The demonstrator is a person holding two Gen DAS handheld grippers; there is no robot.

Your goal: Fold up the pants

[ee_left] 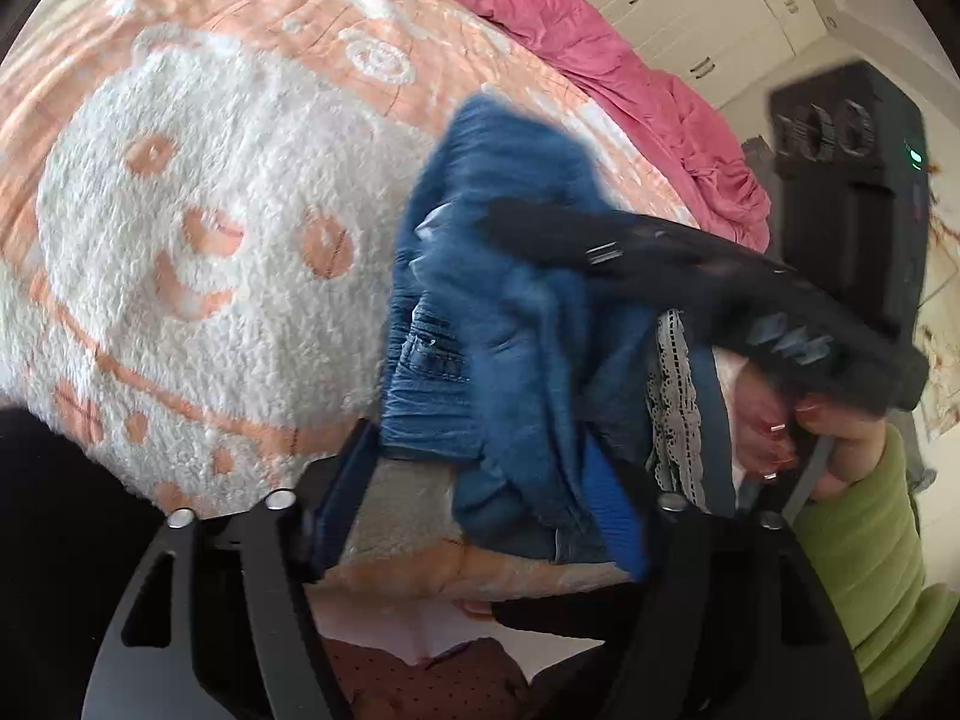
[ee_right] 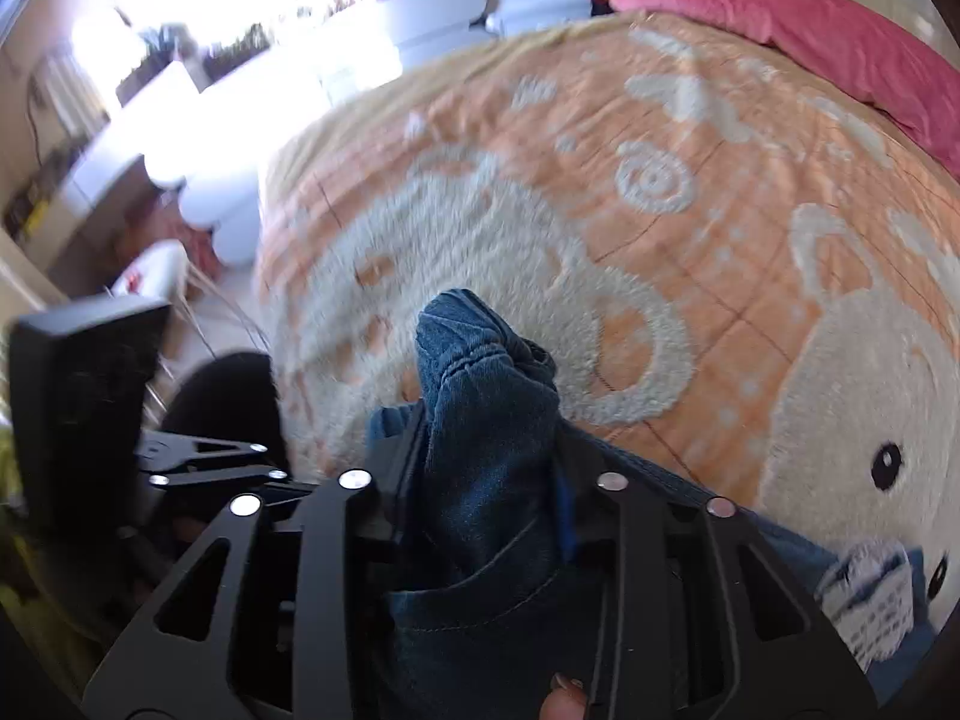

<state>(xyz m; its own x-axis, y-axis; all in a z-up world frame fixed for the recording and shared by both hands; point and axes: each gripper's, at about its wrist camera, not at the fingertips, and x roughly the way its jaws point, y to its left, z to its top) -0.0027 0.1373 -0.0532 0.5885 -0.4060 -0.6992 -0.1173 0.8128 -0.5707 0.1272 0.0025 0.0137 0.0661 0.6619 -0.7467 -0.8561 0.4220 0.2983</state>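
The blue denim pants [ee_left: 480, 324] hang bunched in the air over the bed. In the left wrist view my left gripper [ee_left: 480, 480] has its blue-padded fingers [ee_left: 345, 480] spread wide with the denim lying between them. The right gripper's black body crosses that view [ee_left: 690, 276], held by a hand in a green sleeve. In the right wrist view my right gripper [ee_right: 492, 468] is shut on a bunched fold of the pants [ee_right: 486, 396], which sticks up past the fingertips. White lace trim [ee_right: 870, 600] shows at lower right.
The bed is covered by a fluffy orange-and-white blanket with a bear pattern [ee_left: 180, 210] [ee_right: 660, 210]. A pink duvet [ee_left: 600, 48] [ee_right: 810, 30] lies along its far side. White cupboards [ee_left: 690, 0] stand beyond. The left gripper's black body [ee_right: 78, 408] shows at left.
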